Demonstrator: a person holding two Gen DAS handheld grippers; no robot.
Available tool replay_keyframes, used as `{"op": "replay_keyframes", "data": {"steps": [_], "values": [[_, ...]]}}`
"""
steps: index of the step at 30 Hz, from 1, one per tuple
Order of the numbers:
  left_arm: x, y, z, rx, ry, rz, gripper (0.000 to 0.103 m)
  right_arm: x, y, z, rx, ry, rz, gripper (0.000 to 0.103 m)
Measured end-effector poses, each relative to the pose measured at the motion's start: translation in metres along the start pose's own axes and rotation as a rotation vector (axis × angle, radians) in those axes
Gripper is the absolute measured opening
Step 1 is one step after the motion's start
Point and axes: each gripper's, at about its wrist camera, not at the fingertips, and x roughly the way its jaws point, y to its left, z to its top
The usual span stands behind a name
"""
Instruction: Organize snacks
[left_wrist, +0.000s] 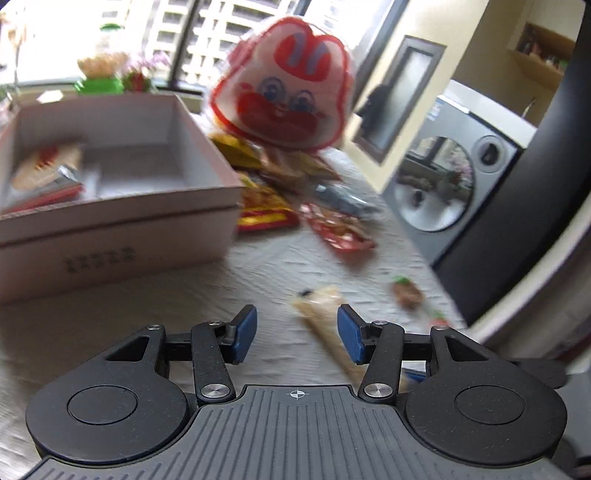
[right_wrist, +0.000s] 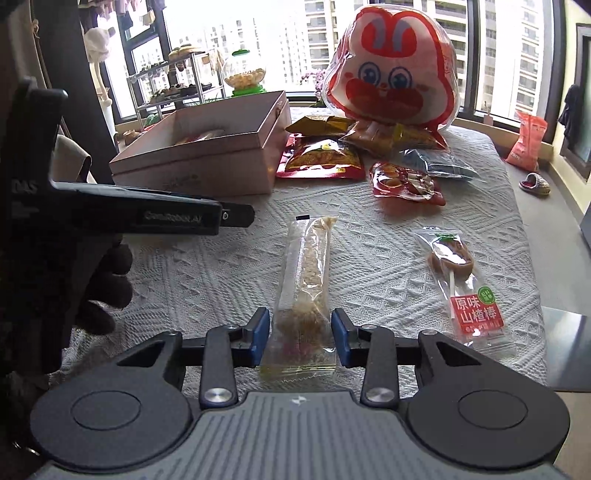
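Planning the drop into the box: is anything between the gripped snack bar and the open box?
Yes: the left gripper hangs in front of the box's near wall, across the straight path from the snack bar.

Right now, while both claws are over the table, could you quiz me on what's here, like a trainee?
1. True or false: the open box already holds some snacks.
2. What sits between the pads of the right claw? A) a slipper B) the cereal bar C) nothing
3. In the right wrist view, on which side of the cereal bar does the lollipop lie?

Key: 1 true; 2 B; 3 the right side.
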Motion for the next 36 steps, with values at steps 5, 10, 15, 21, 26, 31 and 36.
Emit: {"op": "replay_keyframes", "data": {"steps": [5, 10, 15, 21, 26, 31, 36], "values": [[0.037, -0.043, 0.001, 0.156, 0.117, 0.074, 0.056, -0.004, 0.012, -0.008, -0.077, -0.008, -0.022, 0.053], [0.055, -0.068, -0.01, 0.366, 0.093, 0.108, 0.057, -0.019, 0.015, -0.021, -0.146, -0.027, -0.096, 0.063], [0.03, -0.05, -0.016, 0.44, 0.057, 0.16, 0.04, -0.032, -0.003, -0.026, -0.113, -0.045, -0.112, 0.074], [-0.018, 0.005, -0.021, 0.344, 0.081, 0.233, 0.034, -0.025, -0.032, 0.014, -0.045, -0.125, -0.138, 0.076], [-0.036, 0.031, -0.025, 0.235, 0.086, 0.226, 0.037, 0.041, -0.074, 0.081, 0.116, -0.067, -0.126, 0.077], [-0.034, 0.038, -0.028, 0.195, 0.07, 0.175, 0.044, 0.111, -0.082, 0.119, 0.136, 0.042, -0.188, 0.077], [-0.035, 0.038, -0.032, 0.195, 0.063, 0.167, 0.043, 0.111, -0.061, 0.117, 0.096, 0.066, -0.209, 0.071]]}}
